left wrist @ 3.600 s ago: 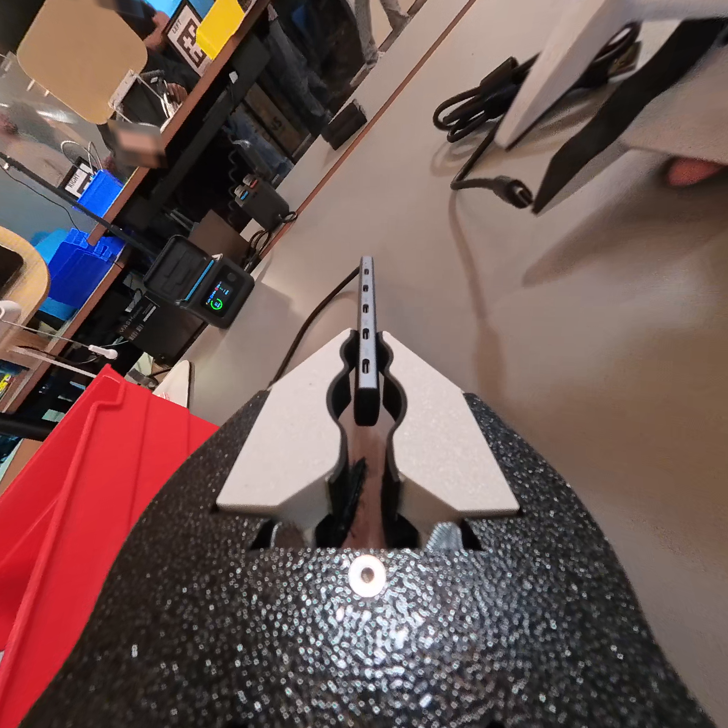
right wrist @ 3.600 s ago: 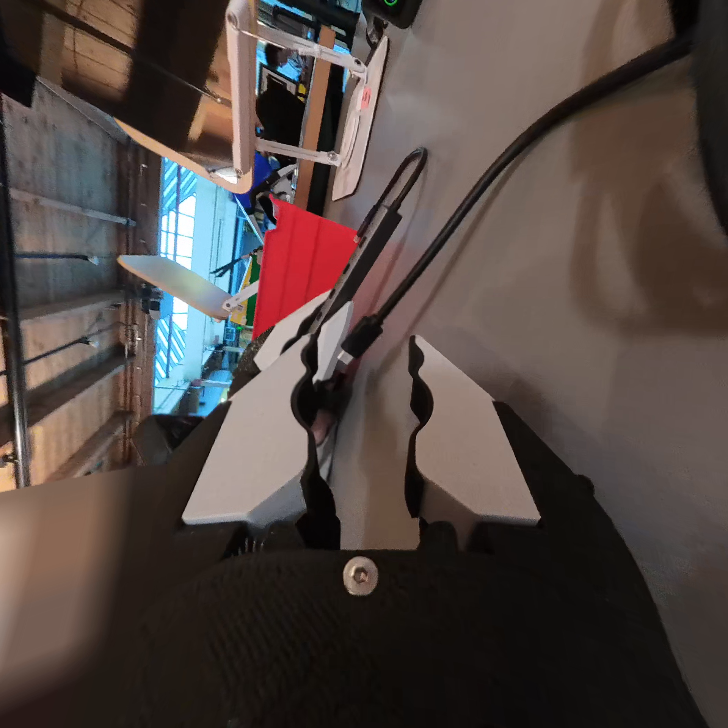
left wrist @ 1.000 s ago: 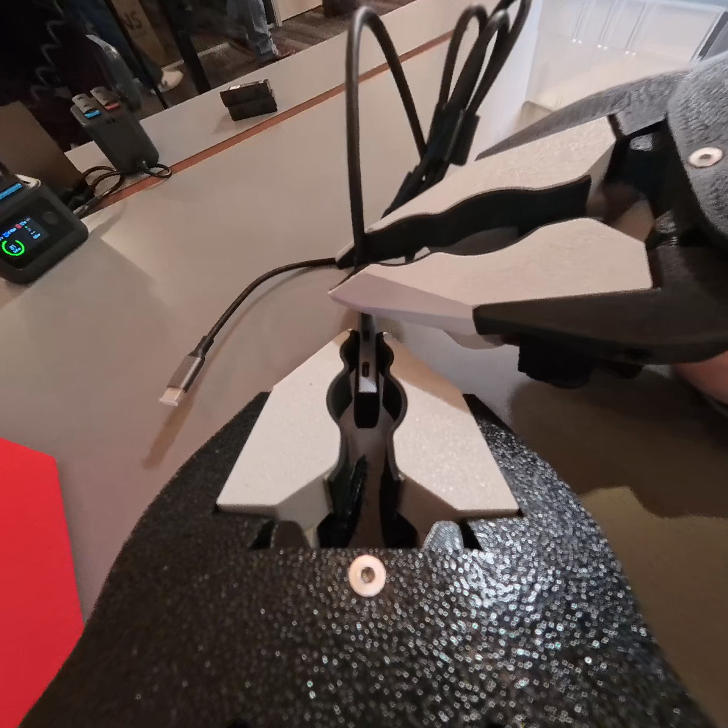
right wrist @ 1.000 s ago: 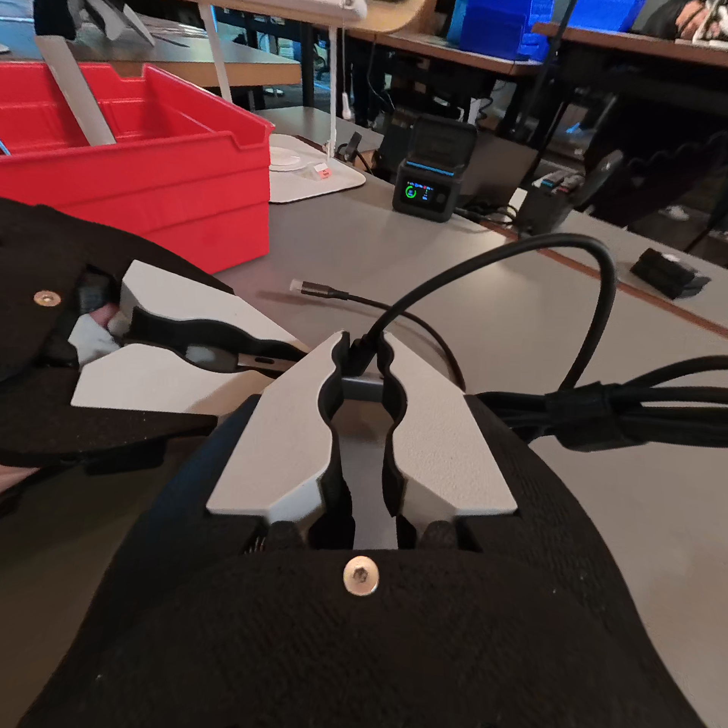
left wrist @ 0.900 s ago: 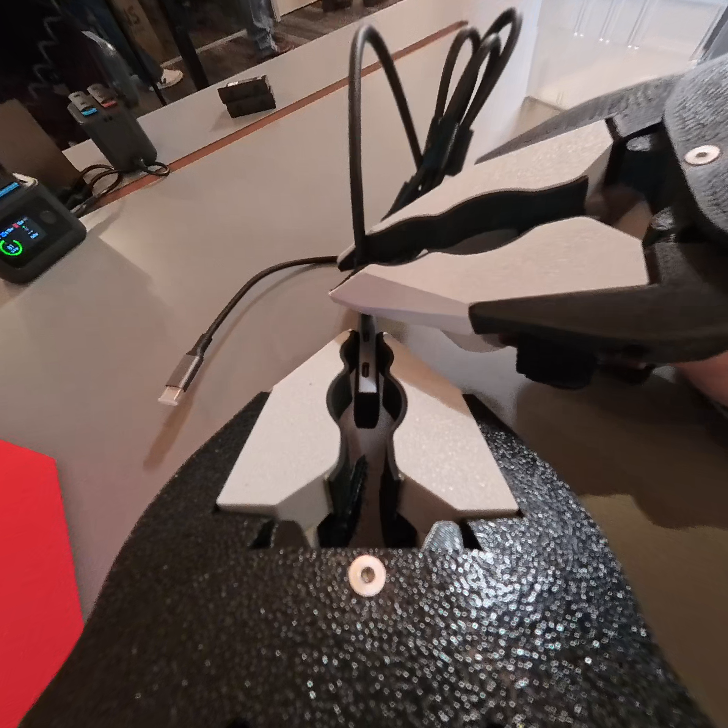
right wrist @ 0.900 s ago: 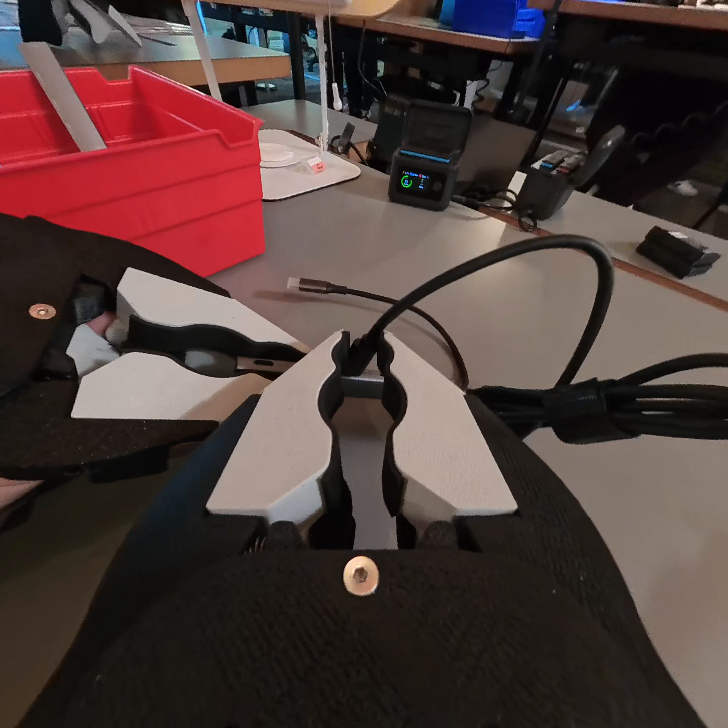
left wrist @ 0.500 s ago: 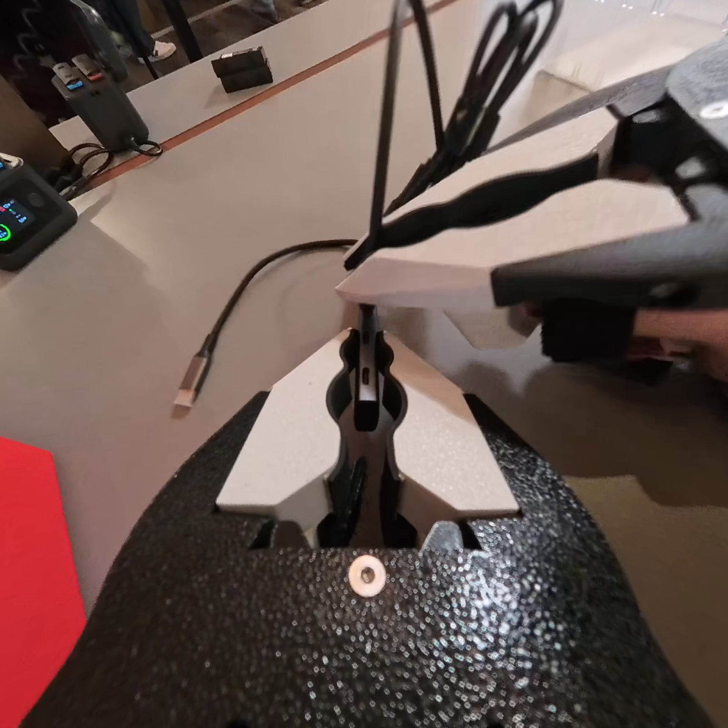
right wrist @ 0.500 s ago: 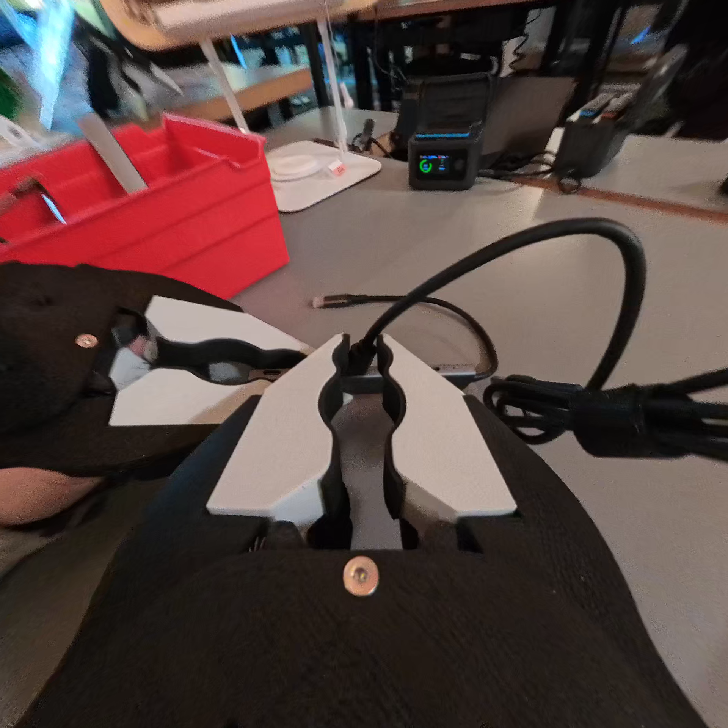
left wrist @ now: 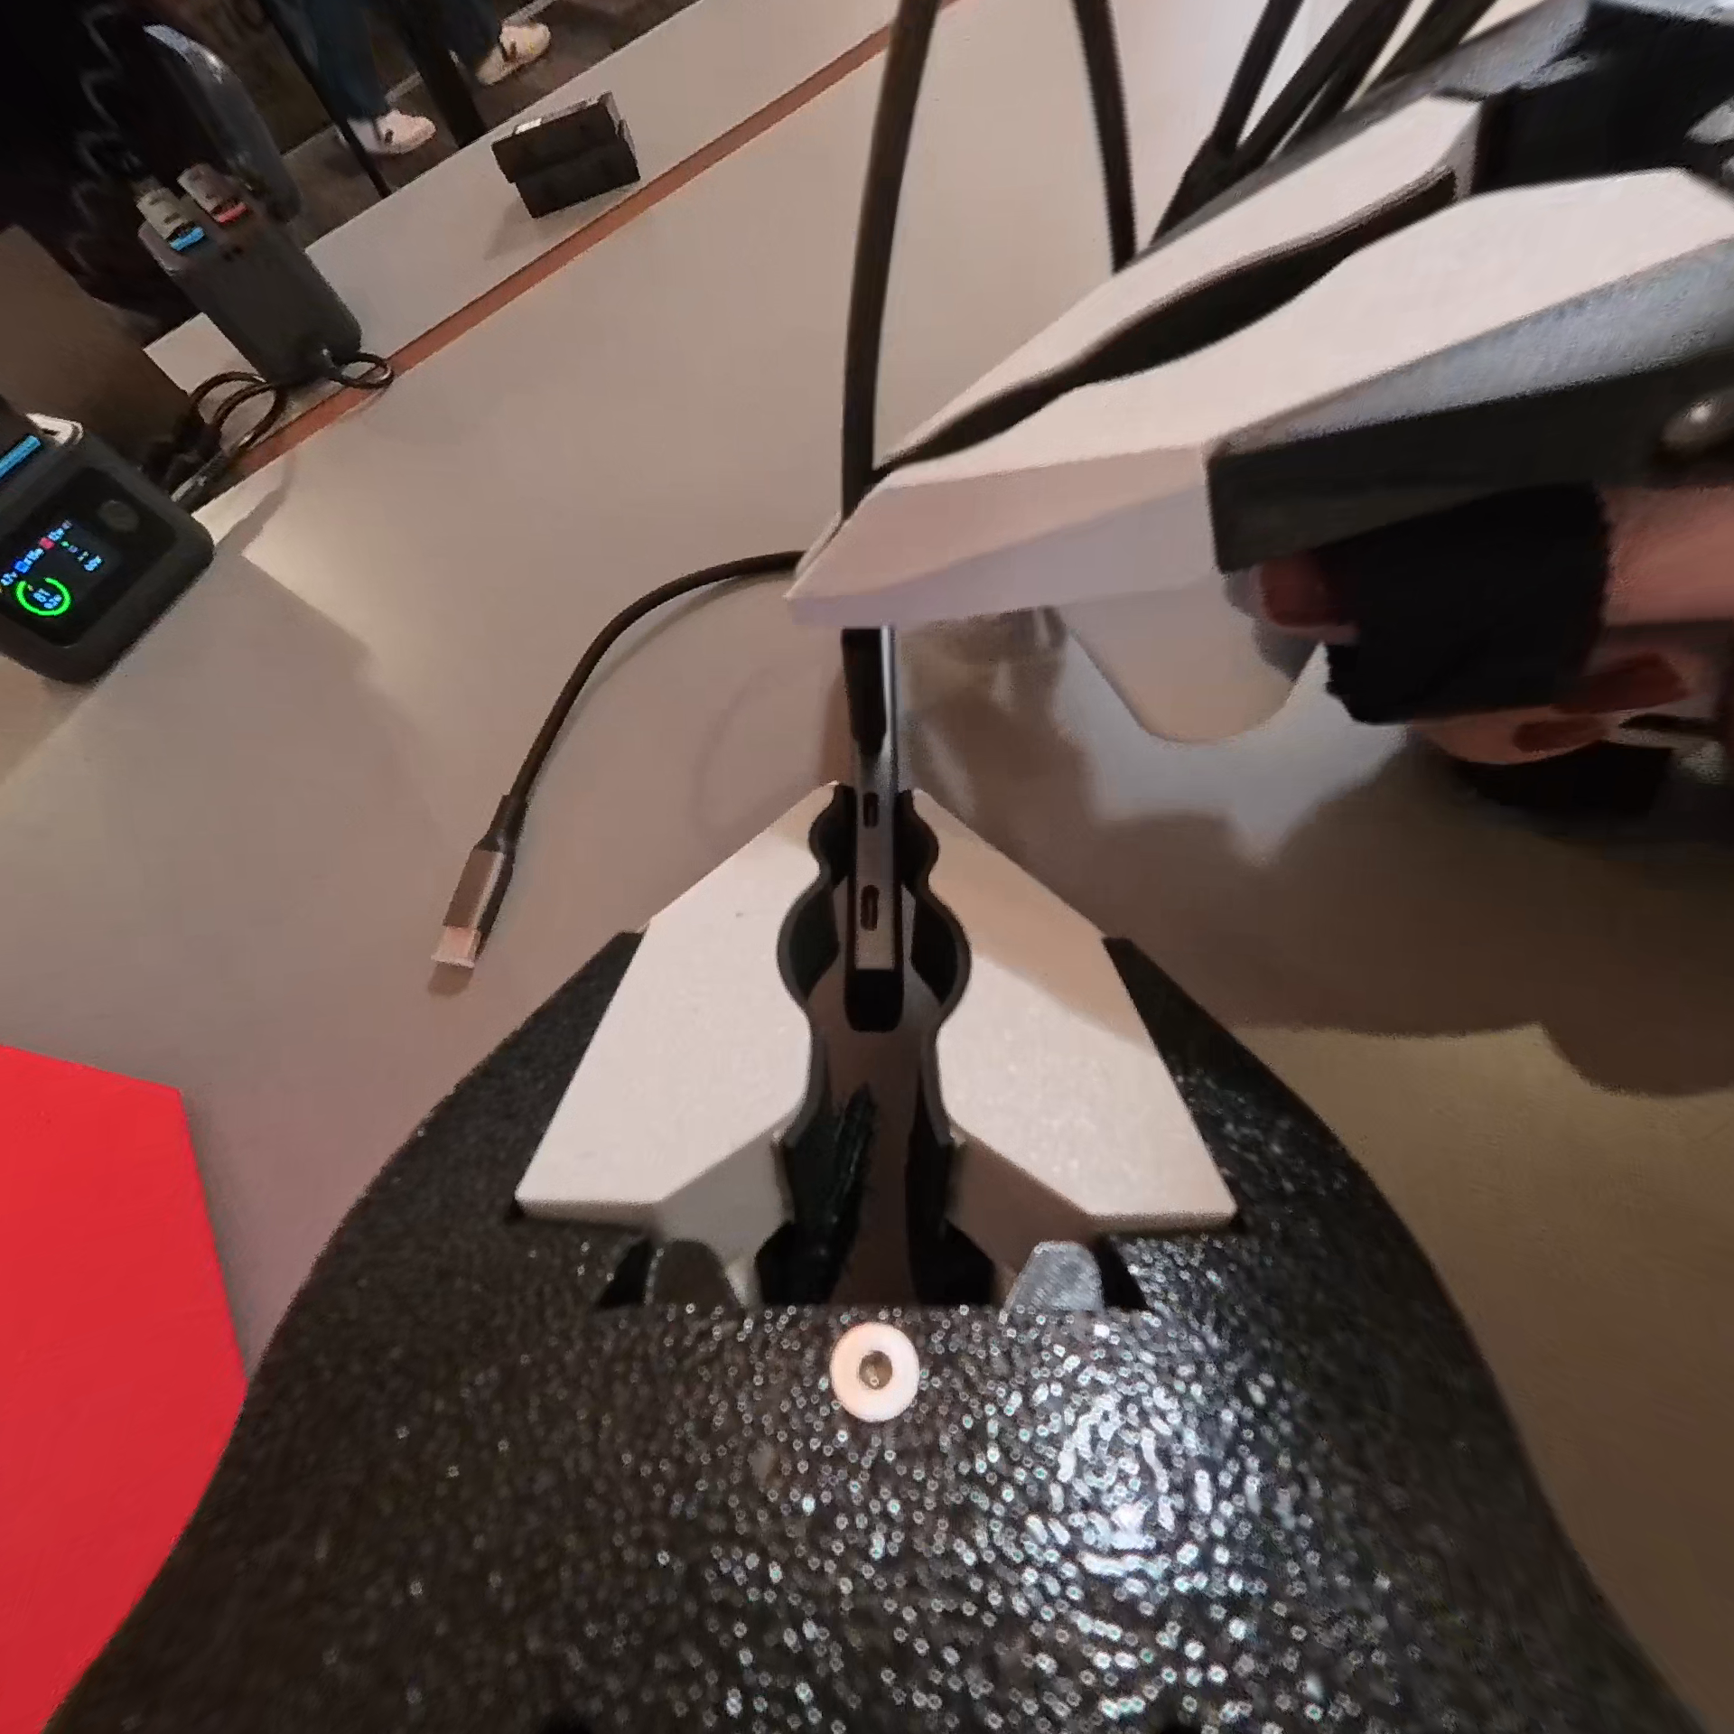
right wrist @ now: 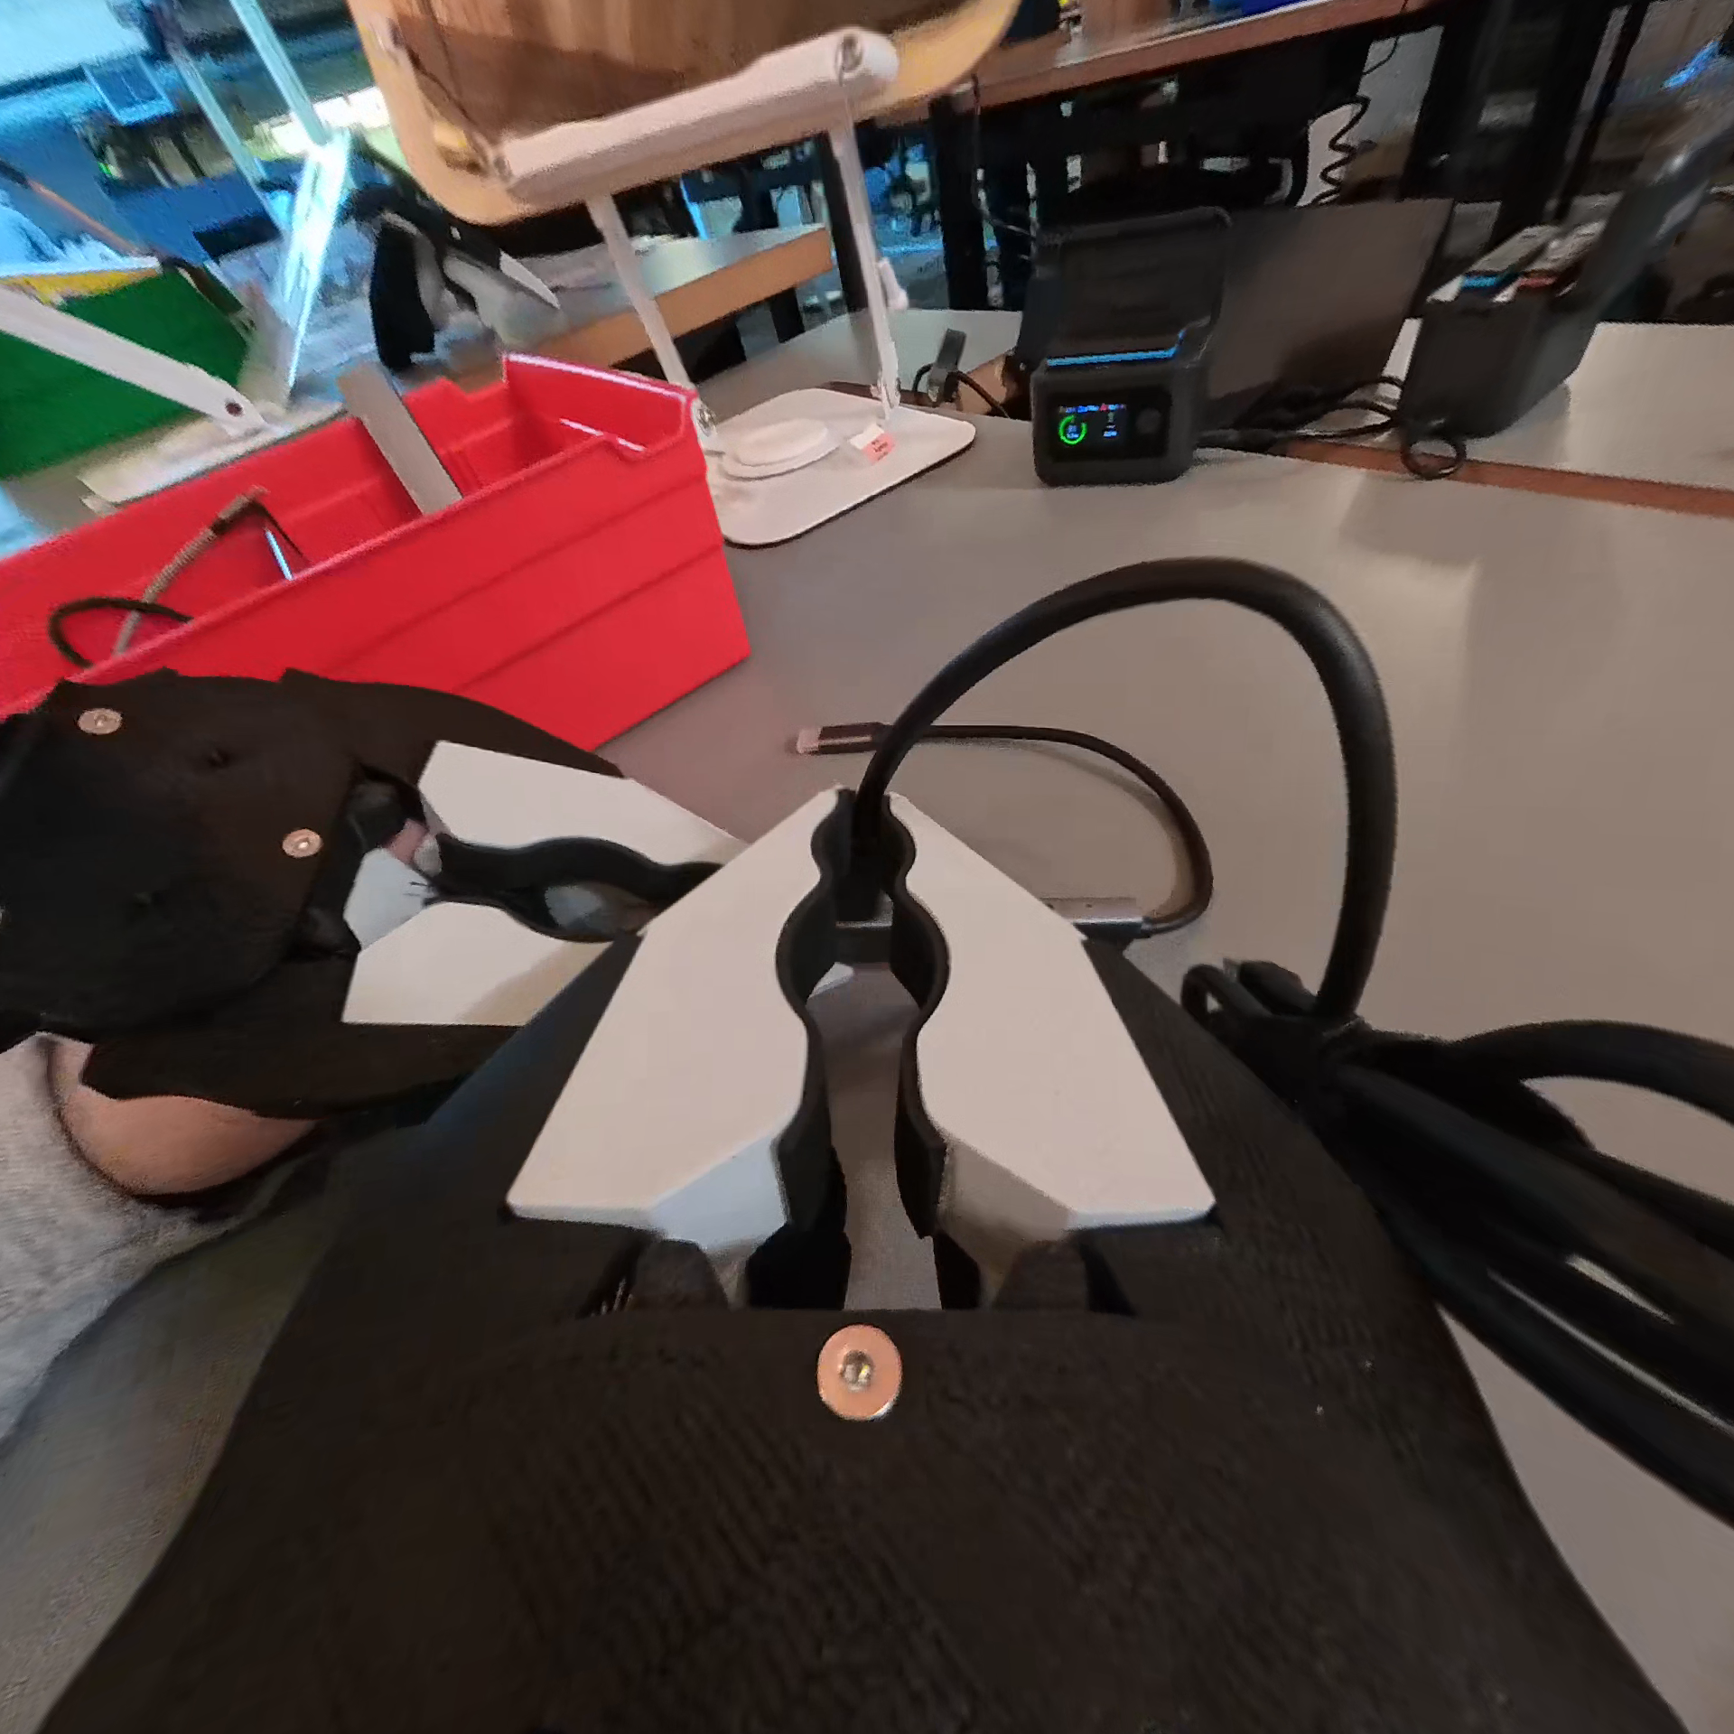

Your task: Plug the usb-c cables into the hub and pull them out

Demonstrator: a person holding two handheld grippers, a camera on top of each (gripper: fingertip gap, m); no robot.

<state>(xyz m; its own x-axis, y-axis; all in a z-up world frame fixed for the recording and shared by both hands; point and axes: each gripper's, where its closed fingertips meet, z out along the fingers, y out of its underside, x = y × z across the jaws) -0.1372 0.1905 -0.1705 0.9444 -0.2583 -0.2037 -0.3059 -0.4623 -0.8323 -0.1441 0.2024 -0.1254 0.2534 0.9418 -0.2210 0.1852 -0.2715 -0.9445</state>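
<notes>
Left gripper [left wrist: 873, 816] pinches the slim grey hub [left wrist: 874, 901] on edge above the surface [left wrist: 375, 657]. Right gripper [right wrist: 861, 816] clamps a black cable plug [right wrist: 859, 844] seated in it, while 1 loose usb-c cable [left wrist: 525, 798] lies beyond, near a red bin [right wrist: 525, 582].

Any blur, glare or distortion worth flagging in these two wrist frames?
Left wrist view: right gripper edges smeared, hub sharp, specular sparkle on the black gripper body. Right wrist view: background and lamp motion-blurred, cable crisp; wide-angle bending at both frames' edges.

Edge-up grey hub [left wrist: 877, 901], black cable [right wrist: 1220, 657] attached
</notes>
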